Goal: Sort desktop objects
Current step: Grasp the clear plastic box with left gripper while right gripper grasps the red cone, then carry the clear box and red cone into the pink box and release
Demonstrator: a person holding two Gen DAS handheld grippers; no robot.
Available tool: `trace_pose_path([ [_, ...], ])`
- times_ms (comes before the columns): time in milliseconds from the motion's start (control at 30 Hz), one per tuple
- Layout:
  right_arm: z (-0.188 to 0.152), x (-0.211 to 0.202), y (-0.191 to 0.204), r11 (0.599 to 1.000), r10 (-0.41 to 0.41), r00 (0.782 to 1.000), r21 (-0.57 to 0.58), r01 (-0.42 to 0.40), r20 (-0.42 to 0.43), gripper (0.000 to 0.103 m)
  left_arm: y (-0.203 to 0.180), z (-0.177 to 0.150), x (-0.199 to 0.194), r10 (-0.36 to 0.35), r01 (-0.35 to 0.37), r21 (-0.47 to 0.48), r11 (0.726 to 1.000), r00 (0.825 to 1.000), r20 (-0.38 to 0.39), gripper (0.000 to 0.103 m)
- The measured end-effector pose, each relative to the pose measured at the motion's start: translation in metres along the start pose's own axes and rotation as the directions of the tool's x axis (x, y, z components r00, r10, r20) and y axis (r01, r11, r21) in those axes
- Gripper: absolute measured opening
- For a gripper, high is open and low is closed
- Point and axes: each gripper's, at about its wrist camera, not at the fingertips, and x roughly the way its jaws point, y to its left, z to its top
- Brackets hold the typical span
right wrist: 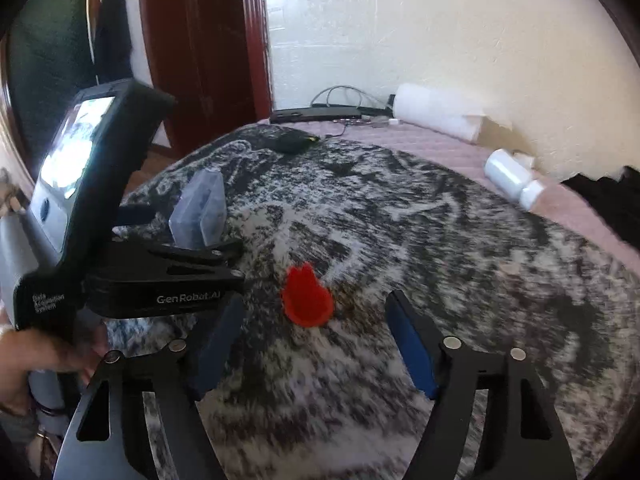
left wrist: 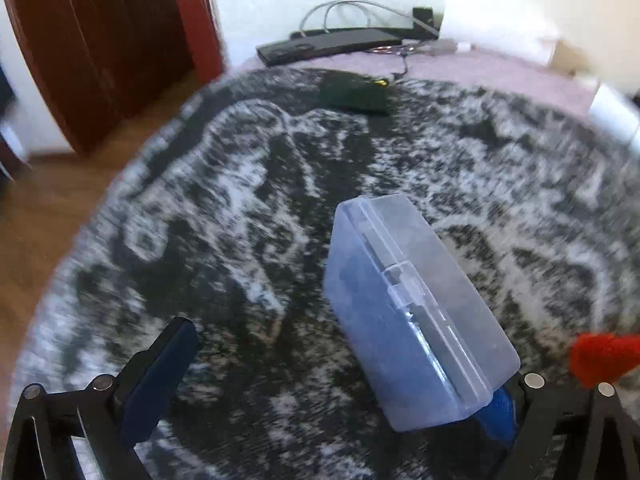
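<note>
Here the left gripper (left wrist: 340, 376) is standing released beside the clear plastic box (left wrist: 416, 304) at lower right, while the right gripper (right wrist: 316, 340) is gaping around the red piece (right wrist: 307, 297) at centre.

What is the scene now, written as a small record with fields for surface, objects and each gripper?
surface: black and white patterned fuzzy blanket over a pink cover
clear box: translucent plastic hinged box, tilted, resting against the left gripper's right finger
red item: small red plastic piece, lying on the blanket ahead of the right gripper
far objects: white plastic bottle on its side; black flat device with cables
left gripper: open
right gripper: open, empty
</note>
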Motion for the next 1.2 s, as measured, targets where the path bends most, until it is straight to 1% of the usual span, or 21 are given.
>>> trace_pose_path([
  [33,-0.001,0.007,-0.005,1.000,0.018,0.999,0.023,-0.017,-0.026,0.031,0.000,-0.001,-0.004,-0.021,0.021,0.011,1.000,1.000,0.017,0.059],
  [67,-0.003,0.014,-0.009,0.998,0.034,0.998,0.047,-0.031,-0.055,0.030,-0.002,-0.002,-0.008,-0.027,0.026,0.033,0.999,0.999,0.027,0.024],
  [133,-0.004,0.008,-0.014,0.995,0.062,0.997,0.075,-0.059,-0.038,0.029,-0.007,-0.006,-0.017,-0.023,0.020,0.085,0.996,0.999,0.033,0.023],
  [200,-0.007,-0.004,-0.018,0.994,0.072,0.997,0.085,-0.071,-0.012,0.029,-0.011,-0.012,-0.027,-0.030,0.027,0.122,0.992,0.999,0.029,0.023],
  [267,-0.011,-0.020,-0.019,0.994,0.074,0.997,0.084,-0.075,0.009,0.029,-0.015,-0.020,-0.039,-0.043,0.038,0.129,0.991,0.999,0.033,0.023],
  [333,-0.018,-0.042,-0.019,0.996,0.060,0.998,0.068,-0.061,0.023,0.029,-0.016,-0.026,-0.052,-0.069,0.064,0.119,0.991,0.997,0.038,0.023],
  [433,-0.029,-0.080,-0.019,0.998,0.037,0.998,0.047,-0.039,0.047,0.029,-0.030,-0.034,-0.079,-0.087,0.078,0.154,0.985,0.995,0.050,0.023],
  [500,-0.038,-0.110,-0.021,0.998,0.026,0.998,0.049,-0.029,0.065,0.029,-0.046,-0.037,-0.100,-0.104,0.090,0.188,0.978,0.993,0.064,0.023],
  [600,-0.052,-0.162,-0.030,0.997,-0.004,0.995,0.073,-0.004,0.101,0.029,-0.086,-0.043,-0.141,-0.163,0.134,0.244,0.960,0.982,0.100,0.023],
  [700,-0.066,-0.222,-0.046,0.993,-0.073,0.988,0.104,0.059,0.137,0.029,-0.129,-0.050,-0.182,-0.227,0.179,0.301,0.937,0.965,0.132,0.023],
  [767,-0.080,-0.271,-0.064,0.981,-0.116,0.979,0.172,0.087,0.168,0.029,-0.158,-0.054,-0.210,-0.270,0.206,0.340,0.918,0.951,0.151,0.023],
  [800,-0.088,-0.298,-0.074,0.971,-0.150,0.971,0.213,0.109,0.187,0.029,-0.172,-0.056,-0.223,-0.291,0.219,0.359,0.907,0.943,0.160,0.023],
  [833,-0.097,-0.323,-0.084,0.959,-0.184,0.961,0.252,0.129,0.206,0.029,-0.193,-0.063,-0.239,-0.327,0.244,0.385,0.890,0.930,0.167,0.023],
  [900,-0.117,-0.367,-0.104,0.932,-0.244,0.941,0.326,0.160,0.233,0.029,-0.240,-0.082,-0.267,-0.407,0.300,0.438,0.847,0.897,0.172,0.023],
  [967,-0.146,-0.417,-0.126,0.888,-0.341,0.909,0.399,0.228,0.241,0.029,-0.282,-0.101,-0.282,-0.457,0.340,0.480,0.809,0.877,0.150,0.023],
  [1000,-0.159,-0.439,-0.135,0.866,-0.388,0.889,0.426,0.262,0.242,0.029,-0.302,-0.110,-0.288,-0.479,0.358,0.499,0.789,0.867,0.135,0.023],
  [1033,-0.173,-0.464,-0.145,0.837,-0.444,0.864,0.455,0.306,0.236,0.029,-0.323,-0.119,-0.294,-0.500,0.376,0.517,0.769,0.858,0.120,0.023],
  [1067,-0.187,-0.490,-0.155,0.801,-0.503,0.834,0.484,0.352,0.227,0.029,-0.344,-0.128,-0.299,-0.520,0.393,0.535,0.748,0.848,0.104,0.023],
  [1100,-0.197,-0.510,-0.163,0.777,-0.538,0.814,0.504,0.377,0.220,0.029,-0.364,-0.138,-0.305,-0.540,0.410,0.552,0.726,0.837,0.088,0.023],
  [1167,-0.220,-0.553,-0.183,0.713,-0.614,0.761,0.560,0.421,0.210,0.029,-0.405,-0.156,-0.317,-0.578,0.443,0.585,0.679,0.814,0.055,0.023],
  [1200,-0.232,-0.567,-0.191,0.685,-0.644,0.739,0.578,0.443,0.197,0.029,-0.426,-0.165,-0.323,-0.596,0.459,0.600,0.655,0.802,0.037,0.023],
])
